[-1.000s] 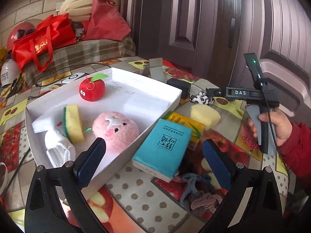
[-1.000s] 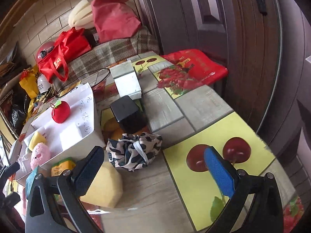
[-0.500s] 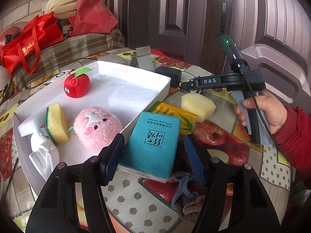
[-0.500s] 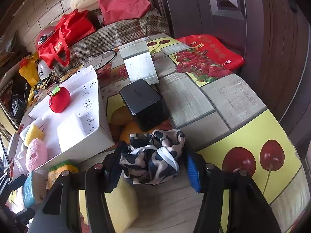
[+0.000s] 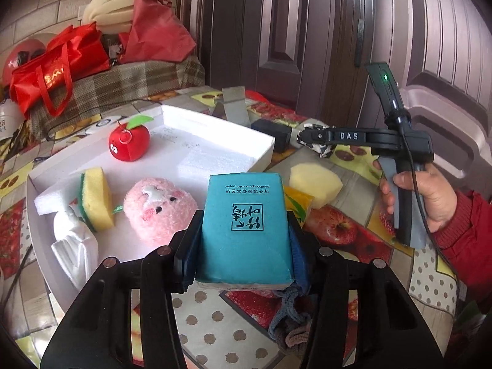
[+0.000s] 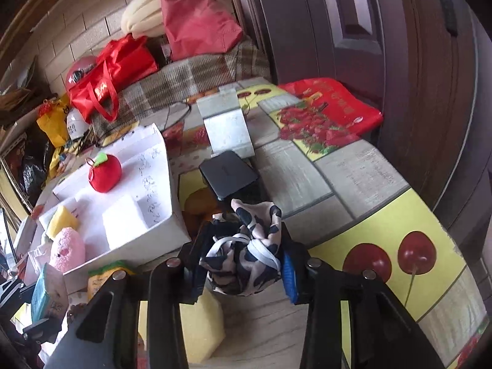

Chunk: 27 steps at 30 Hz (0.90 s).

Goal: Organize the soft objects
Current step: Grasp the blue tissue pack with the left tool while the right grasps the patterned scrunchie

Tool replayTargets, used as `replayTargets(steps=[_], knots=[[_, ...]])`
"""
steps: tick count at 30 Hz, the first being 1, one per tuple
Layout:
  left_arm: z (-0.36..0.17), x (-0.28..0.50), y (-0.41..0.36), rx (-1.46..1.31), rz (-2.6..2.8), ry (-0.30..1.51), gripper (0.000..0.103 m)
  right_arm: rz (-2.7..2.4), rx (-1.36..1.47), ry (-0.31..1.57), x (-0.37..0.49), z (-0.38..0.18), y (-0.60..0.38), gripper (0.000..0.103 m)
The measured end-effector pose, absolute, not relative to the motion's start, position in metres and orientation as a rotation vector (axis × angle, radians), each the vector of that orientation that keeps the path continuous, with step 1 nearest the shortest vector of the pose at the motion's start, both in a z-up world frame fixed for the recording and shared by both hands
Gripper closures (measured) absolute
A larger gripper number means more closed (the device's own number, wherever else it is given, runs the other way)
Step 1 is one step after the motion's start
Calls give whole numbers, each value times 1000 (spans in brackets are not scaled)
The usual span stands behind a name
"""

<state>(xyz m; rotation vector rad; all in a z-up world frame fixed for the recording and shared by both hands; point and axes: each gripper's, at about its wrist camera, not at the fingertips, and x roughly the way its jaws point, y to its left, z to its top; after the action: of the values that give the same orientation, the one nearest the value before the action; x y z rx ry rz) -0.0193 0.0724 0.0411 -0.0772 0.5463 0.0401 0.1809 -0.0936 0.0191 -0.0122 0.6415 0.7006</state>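
In the left wrist view, my left gripper (image 5: 244, 246) is squeezing the teal tissue pack (image 5: 246, 227), its jaws having just been closing onto it; the white tray (image 5: 215, 132) is lying ahead and to the left. In the right wrist view, my right gripper (image 6: 243, 264) is clamping the spotted cloth bundle (image 6: 246, 252), jaws just closed, tray far left. I am judging both picks made; next I am needing to lift and carry to the tray

A glossy printed oilcloth is seen covering the table (image 6: 353, 184). In the matt white foam tray (image 5: 215, 129) a fluffy pink plush (image 5: 160, 206) and a porous yellow sponge (image 5: 97, 196) are seen; beside it, a smooth film-wrapped tissue pack (image 5: 246, 227).
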Motion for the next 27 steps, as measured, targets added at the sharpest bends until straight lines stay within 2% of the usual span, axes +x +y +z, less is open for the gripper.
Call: replayTargets(steps=[4, 9, 16, 27], knots=[[54, -53, 79, -73, 139, 382, 54, 708, 80, 525, 158, 29, -118, 63], [62, -86, 95, -23, 336, 259, 53, 738, 75, 442, 121, 35, -130, 63], [58, -103, 154, -181, 501, 255, 53, 777, -34, 349, 80, 41, -114, 63], [70, -92, 162, -191, 525, 245, 53, 836, -9, 346, 75, 46, -95, 63]])
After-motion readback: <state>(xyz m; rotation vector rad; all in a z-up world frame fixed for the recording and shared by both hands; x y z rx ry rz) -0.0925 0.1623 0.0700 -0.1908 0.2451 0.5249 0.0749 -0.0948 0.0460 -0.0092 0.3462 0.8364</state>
